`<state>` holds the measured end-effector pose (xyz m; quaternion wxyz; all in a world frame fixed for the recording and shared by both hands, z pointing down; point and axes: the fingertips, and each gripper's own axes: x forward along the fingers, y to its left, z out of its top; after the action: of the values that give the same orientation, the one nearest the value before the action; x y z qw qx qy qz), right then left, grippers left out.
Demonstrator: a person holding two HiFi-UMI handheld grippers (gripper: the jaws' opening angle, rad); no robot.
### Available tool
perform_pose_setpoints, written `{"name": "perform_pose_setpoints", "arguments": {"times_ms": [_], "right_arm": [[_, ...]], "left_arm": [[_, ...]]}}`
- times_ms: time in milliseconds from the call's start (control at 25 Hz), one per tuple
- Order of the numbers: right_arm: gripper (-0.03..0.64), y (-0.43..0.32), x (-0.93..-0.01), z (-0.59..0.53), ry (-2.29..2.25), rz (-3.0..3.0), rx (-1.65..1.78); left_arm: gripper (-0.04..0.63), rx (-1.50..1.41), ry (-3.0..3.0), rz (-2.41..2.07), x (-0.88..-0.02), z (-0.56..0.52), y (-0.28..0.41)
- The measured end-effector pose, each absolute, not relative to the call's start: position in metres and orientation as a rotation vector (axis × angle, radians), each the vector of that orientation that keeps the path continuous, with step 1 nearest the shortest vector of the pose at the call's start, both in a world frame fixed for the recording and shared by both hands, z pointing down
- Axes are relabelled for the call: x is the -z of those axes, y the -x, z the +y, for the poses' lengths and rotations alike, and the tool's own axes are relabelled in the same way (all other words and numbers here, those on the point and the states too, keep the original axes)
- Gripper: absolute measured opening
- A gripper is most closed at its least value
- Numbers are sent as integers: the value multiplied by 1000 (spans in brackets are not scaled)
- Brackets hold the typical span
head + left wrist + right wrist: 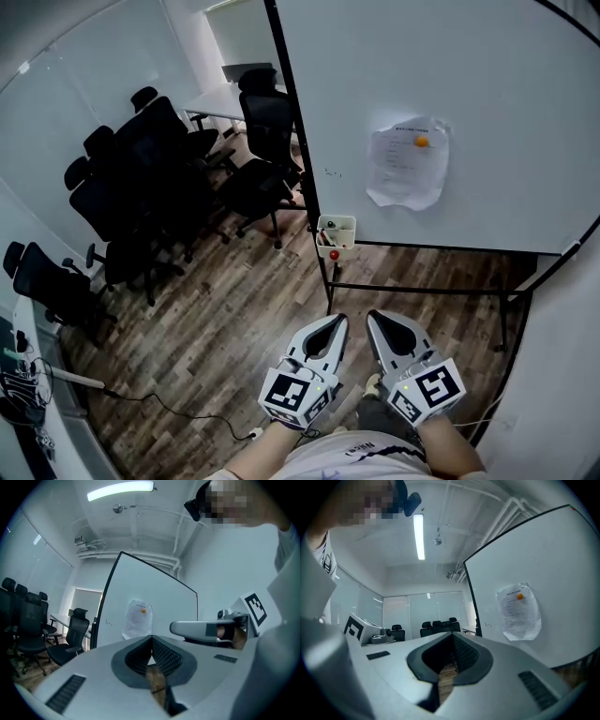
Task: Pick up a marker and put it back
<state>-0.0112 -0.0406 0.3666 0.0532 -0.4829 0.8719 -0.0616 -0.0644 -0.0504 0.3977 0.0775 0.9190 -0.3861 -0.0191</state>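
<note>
A small white holder [337,226] hangs at the whiteboard's [487,84] lower left corner, and markers [331,246] with red and dark caps stand in it. Both grippers sit low in the head view, close to the person's body and well short of the holder. My left gripper [337,322] is shut with nothing between its jaws, and its ribbed pads meet at the tip in the left gripper view [151,639]. Beside it, my right gripper [374,318] is shut and empty too [452,637]. The markers show only in the head view.
A sheet of paper [408,164] is pinned to the board by an orange magnet. The board's black stand [422,291] crosses the wooden floor ahead. Several black office chairs [150,178] and a white table [217,99] stand at left. A cable [178,412] runs across the floor.
</note>
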Motion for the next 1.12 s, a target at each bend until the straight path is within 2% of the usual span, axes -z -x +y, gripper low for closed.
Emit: {"name": "perform_pose_setpoints", "arguments": {"times_ms": [480, 1120], "right_arm": [[11, -35, -388, -181, 1330, 2729, 249], [11, -9, -426, -281, 1349, 2764, 357]], "left_arm": [[11, -3, -2670, -1416, -425, -198, 42], [12, -19, -2636, -1448, -486, -303, 68]]}}
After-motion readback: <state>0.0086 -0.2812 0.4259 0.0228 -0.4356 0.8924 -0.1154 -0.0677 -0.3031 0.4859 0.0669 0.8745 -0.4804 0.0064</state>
